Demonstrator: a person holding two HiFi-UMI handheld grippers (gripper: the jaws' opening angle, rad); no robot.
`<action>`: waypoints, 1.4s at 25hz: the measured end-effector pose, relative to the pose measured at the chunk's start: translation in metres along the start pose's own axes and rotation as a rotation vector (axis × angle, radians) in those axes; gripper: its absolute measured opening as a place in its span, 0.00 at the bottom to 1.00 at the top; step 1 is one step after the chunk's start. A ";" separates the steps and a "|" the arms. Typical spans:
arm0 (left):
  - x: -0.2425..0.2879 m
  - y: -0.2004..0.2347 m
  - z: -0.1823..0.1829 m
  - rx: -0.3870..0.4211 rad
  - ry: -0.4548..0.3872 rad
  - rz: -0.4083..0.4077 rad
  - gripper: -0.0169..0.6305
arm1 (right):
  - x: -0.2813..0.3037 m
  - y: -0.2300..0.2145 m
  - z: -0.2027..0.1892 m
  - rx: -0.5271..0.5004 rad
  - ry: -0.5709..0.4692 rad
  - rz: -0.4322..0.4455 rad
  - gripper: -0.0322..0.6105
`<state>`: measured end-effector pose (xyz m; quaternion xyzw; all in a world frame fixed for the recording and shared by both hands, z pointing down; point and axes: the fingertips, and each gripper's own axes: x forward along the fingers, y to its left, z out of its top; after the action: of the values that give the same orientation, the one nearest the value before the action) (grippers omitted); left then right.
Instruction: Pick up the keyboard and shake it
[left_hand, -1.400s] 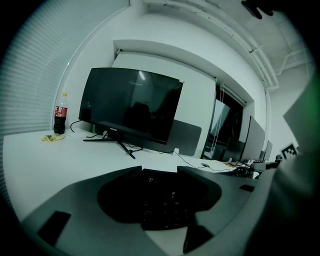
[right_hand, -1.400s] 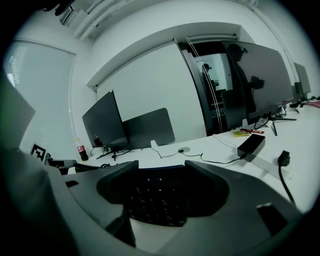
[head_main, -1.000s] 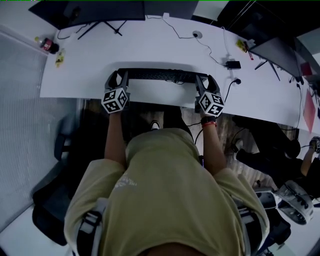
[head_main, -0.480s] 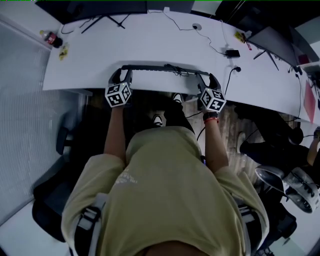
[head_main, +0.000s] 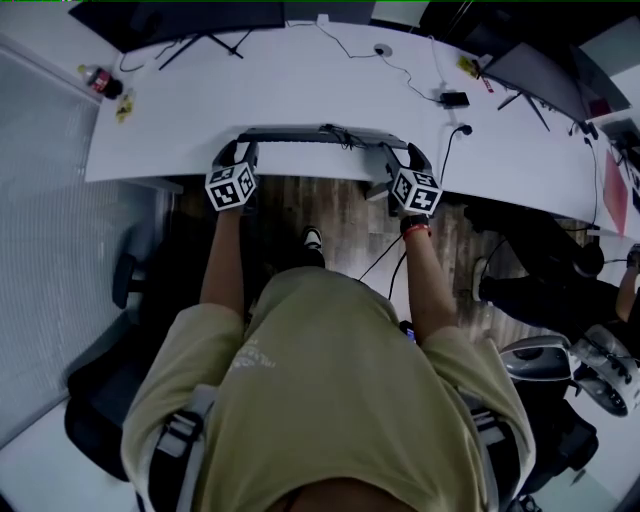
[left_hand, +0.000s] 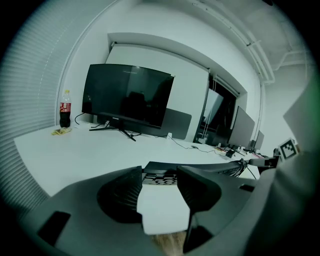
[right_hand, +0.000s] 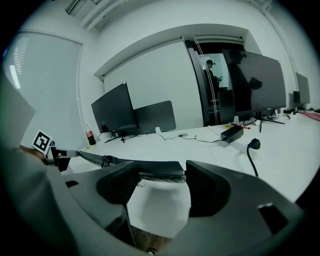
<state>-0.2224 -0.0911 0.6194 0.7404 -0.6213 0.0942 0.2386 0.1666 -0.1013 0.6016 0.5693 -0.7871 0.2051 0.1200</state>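
Observation:
The black keyboard (head_main: 320, 134) hangs just above the white desk (head_main: 200, 110) near its front edge, tipped so I see its thin edge, with a cable bundle at its middle. My left gripper (head_main: 240, 158) is shut on its left end and my right gripper (head_main: 402, 162) is shut on its right end. In the left gripper view the keyboard (left_hand: 162, 166) sits between the jaws of that gripper (left_hand: 160, 175) and runs off to the right. In the right gripper view the keyboard (right_hand: 160, 167) is clamped by that gripper (right_hand: 161, 176) and runs off to the left.
A cola bottle (head_main: 100, 80) stands at the desk's far left. Monitors (left_hand: 127, 97) line the back edge. A power adapter (head_main: 453, 99) and cables lie at the back right. Office chairs and another person's legs (head_main: 560, 290) are on the floor at right.
The keyboard has risen from lying flat on the desk and tipped onto its edge; both grippers have kept their hold and shifted slightly with it.

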 end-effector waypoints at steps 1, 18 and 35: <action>-0.001 0.000 -0.003 0.002 0.018 0.005 0.37 | -0.002 0.000 -0.002 -0.003 0.010 0.001 0.52; 0.003 0.008 -0.037 -0.001 0.082 -0.031 0.37 | -0.006 0.005 -0.036 -0.043 0.060 -0.003 0.52; 0.007 0.018 -0.086 -0.025 0.207 -0.009 0.37 | 0.010 -0.003 -0.098 -0.066 0.231 -0.047 0.52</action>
<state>-0.2243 -0.0593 0.7014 0.7264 -0.5911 0.1614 0.3113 0.1617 -0.0659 0.6931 0.5559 -0.7608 0.2403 0.2333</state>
